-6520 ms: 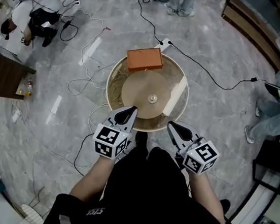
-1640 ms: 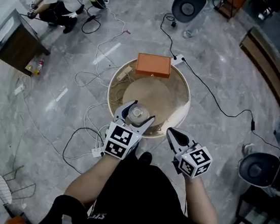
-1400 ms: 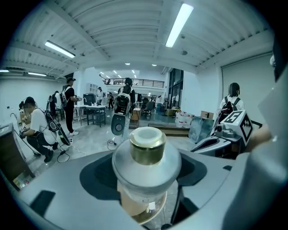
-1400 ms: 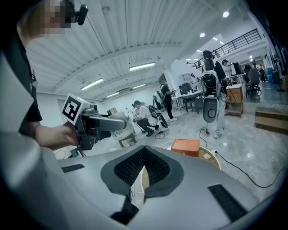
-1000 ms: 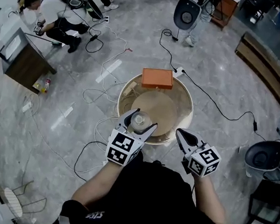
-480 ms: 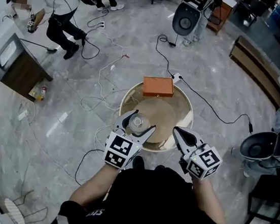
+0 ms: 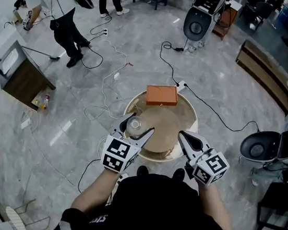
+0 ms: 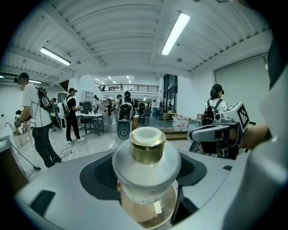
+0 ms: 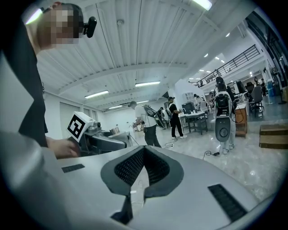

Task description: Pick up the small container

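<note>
Left gripper view: left gripper (image 8: 146, 155) fingers are clamped on the small container (image 8: 146, 173), which stands upright with its gold cap uppermost. Head view: the container sits between those fingers, over the near-left rim of the round counter (image 7: 193, 121). Right gripper (image 7: 182, 135) fingers are pressed together and empty, well apart to the right. Orange box (image 7: 162, 95) lies beyond both fingertips at the far rim. Open floor surrounds the counter; cables (image 7: 105, 88) trail left of the left fingers.

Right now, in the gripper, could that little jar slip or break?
The small container looks smooth and round, so it might slip in the left gripper. Its clear body looks like glass or hard plastic, maybe breakable. It seems mostly empty, so probably light.
</note>
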The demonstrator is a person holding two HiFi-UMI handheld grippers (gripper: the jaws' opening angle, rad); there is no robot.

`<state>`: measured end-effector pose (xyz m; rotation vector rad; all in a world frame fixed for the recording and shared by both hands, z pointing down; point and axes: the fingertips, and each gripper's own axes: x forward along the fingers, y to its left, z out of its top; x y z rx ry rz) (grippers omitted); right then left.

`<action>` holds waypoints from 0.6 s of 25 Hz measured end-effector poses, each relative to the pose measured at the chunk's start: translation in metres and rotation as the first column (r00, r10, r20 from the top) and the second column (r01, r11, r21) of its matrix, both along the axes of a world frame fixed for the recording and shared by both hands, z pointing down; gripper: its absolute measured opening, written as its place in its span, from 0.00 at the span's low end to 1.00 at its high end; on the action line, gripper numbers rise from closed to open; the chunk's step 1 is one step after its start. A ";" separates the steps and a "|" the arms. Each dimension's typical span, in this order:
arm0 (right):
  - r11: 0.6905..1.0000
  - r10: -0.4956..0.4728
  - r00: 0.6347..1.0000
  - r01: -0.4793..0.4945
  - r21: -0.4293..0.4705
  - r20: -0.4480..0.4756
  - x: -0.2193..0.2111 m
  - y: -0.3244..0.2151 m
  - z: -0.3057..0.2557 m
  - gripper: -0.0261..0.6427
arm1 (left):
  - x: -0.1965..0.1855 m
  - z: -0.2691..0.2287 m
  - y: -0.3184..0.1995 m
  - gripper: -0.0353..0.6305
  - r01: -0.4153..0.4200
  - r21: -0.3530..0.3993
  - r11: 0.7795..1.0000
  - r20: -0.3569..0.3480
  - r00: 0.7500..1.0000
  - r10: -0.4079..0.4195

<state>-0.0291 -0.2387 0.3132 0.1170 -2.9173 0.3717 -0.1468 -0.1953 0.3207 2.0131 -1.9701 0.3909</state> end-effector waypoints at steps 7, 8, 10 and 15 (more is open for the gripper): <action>0.998 -0.064 0.998 0.065 0.019 -0.013 0.030 -0.025 -0.007 0.06 | 0.028 -0.008 -0.022 0.57 0.064 0.011 0.998 -0.027 0.998 -0.064; 0.997 -0.068 0.998 0.068 0.020 -0.013 0.036 -0.030 -0.006 0.06 | 0.032 -0.009 -0.026 0.57 0.070 0.012 0.997 -0.024 0.997 -0.070; 0.997 -0.071 0.997 0.072 0.016 -0.010 0.045 -0.041 -0.005 0.06 | 0.039 -0.010 -0.035 0.57 0.083 0.011 0.997 -0.026 0.996 -0.082; 0.999 -0.053 0.999 0.053 0.001 -0.003 0.067 -0.065 -0.004 0.06 | 0.058 -0.006 -0.055 0.57 0.081 -0.004 0.997 -0.039 0.996 -0.082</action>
